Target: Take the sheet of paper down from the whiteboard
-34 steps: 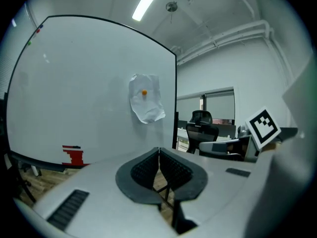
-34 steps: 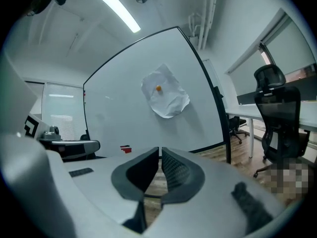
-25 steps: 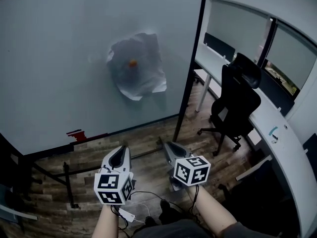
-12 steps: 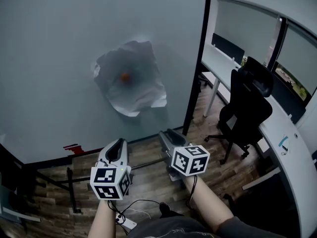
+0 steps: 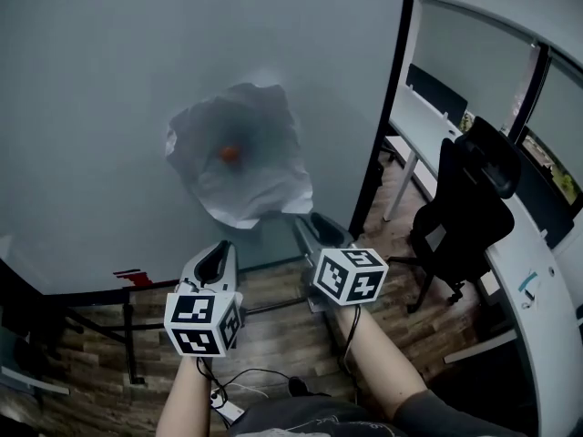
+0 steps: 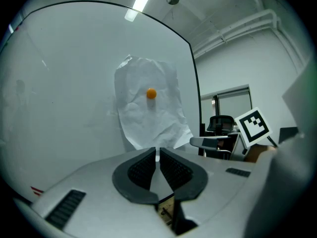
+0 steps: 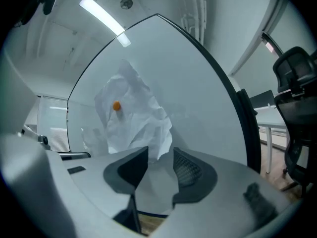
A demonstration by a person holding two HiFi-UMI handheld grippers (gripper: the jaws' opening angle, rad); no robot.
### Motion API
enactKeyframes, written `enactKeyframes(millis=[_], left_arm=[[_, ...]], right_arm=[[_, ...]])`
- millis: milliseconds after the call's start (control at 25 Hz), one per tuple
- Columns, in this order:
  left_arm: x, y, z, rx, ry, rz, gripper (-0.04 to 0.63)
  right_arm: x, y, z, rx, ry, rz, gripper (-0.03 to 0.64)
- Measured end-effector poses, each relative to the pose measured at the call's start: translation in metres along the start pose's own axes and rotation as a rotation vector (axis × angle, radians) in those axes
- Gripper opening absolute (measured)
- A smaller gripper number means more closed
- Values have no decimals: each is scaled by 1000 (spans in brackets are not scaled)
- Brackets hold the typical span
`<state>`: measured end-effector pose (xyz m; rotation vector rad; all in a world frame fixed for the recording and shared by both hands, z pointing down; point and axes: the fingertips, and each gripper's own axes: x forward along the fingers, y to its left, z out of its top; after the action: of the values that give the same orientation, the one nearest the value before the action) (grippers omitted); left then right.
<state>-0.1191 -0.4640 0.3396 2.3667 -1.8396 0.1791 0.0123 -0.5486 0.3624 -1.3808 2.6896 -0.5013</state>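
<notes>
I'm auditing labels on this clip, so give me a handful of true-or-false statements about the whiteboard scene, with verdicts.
1. The sheet of paper hangs on the whiteboard. True.
2. The sheet is flat and smooth. False: it is crumpled and creased.
3. A small orange magnet sits on the sheet. True.
4. The left gripper has its jaws wide apart. False: they are shut, with nothing between them.
5. In the head view, the black office chair stands left of the whiteboard. False: it stands to the right.
</notes>
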Motion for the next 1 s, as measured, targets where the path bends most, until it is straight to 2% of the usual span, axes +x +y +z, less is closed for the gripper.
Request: enactKeyframes(millis=[200, 240, 280, 320, 400, 600, 800, 1000], left_arm=[[10, 6, 15, 3, 0, 21, 14], [12, 7, 20, 4, -2, 23, 14], [13, 8, 24, 5, -5, 24, 15], [15, 8, 29, 6, -9, 23, 21], [20, 8, 39, 7, -18, 14, 34], [31, 8, 66, 4, -48, 23, 89], [41, 13, 101, -5, -106, 102, 104], [52, 11, 119, 6, -100, 152, 118]], right_arm=[[15, -5, 12, -6, -10, 10, 145], [16, -5, 14, -18, -15, 10, 115], [16, -4, 16, -37, -24, 5, 45], [16, -3, 19, -59, -33, 0, 35], [16, 1, 20, -85, -42, 1, 31], [15, 7, 14, -50, -27, 24, 28], [15, 7, 18, -49, -25, 25, 28], [17, 9, 18, -48, -8, 43, 28]])
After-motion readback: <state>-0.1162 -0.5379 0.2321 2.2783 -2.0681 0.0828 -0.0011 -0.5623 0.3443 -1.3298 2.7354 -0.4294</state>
